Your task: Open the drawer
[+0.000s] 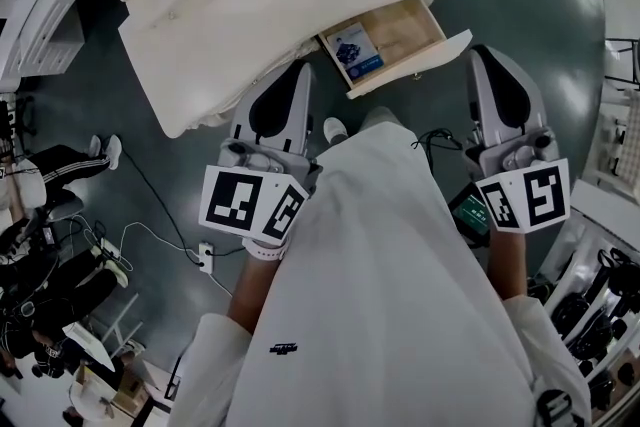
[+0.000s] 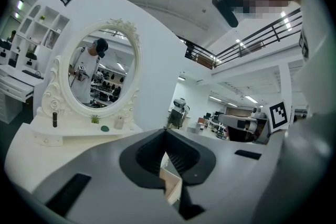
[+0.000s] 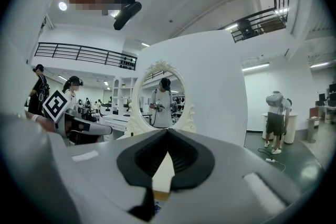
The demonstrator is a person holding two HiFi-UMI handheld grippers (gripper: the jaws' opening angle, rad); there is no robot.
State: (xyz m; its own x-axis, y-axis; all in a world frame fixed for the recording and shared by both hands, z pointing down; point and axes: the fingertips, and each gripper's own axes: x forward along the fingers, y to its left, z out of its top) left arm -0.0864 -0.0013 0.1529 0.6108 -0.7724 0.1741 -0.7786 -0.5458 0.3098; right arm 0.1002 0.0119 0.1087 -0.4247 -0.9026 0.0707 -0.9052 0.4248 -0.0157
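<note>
In the head view the white dressing table has its wooden drawer pulled out, its white front panel toward me. A blue booklet lies in the drawer. My left gripper hovers just left of the drawer, shut and holding nothing. My right gripper hangs just right of the front panel, also shut and empty. Neither touches the drawer. In the left gripper view the left gripper shows the drawer's wood below its closed tips. The right gripper faces the oval mirror.
Cables and a power strip lie on the dark floor at my left. People sit at the far left. Racks of gear stand at the right. A person in white bends over beyond the table. Small items stand under the mirror.
</note>
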